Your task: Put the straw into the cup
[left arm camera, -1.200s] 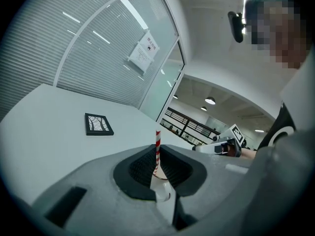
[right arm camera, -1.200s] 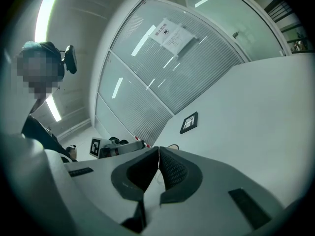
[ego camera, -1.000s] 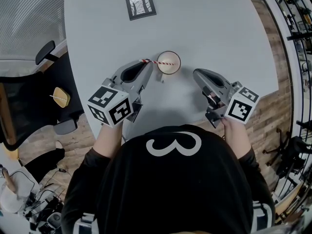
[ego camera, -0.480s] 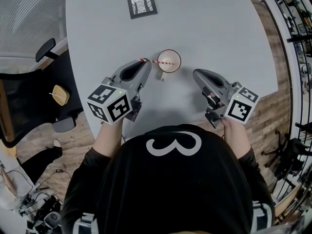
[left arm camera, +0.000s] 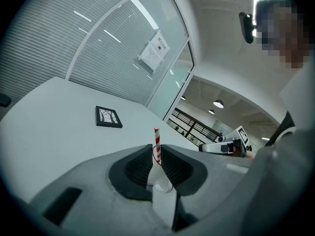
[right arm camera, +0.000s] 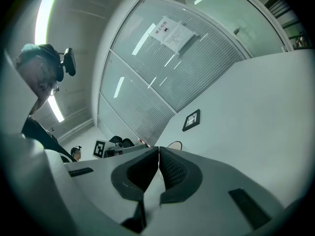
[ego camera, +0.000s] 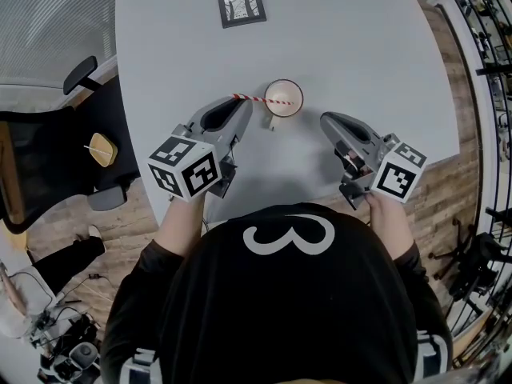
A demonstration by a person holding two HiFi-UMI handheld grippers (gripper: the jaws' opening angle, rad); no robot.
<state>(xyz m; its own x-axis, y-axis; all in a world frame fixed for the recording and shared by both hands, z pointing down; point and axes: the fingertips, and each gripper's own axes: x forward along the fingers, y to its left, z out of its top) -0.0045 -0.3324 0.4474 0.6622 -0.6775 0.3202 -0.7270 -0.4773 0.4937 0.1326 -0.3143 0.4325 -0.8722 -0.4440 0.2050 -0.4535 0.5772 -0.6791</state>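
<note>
A white cup (ego camera: 273,87) with a dark rim stands on the grey table (ego camera: 360,46), just ahead of both grippers. A red-and-white striped straw (ego camera: 260,99) lies almost level. Its far end is over the cup's mouth and its near end is between the pads of my left gripper (ego camera: 239,102). In the left gripper view the straw (left arm camera: 157,140) sticks out past the tips of that gripper (left arm camera: 156,150), whose jaws are opening while still holding it. My right gripper (ego camera: 324,120) rests to the right of the cup, shut and empty (right arm camera: 158,152). The cup's rim (right arm camera: 173,144) shows just beyond its tips.
A small black picture frame (ego camera: 241,3) lies flat near the table's far edge, also seen from the left gripper (left arm camera: 109,117) and the right (right arm camera: 191,120). A black office chair (ego camera: 48,158) stands off the table's left side. Glass walls with blinds enclose the room.
</note>
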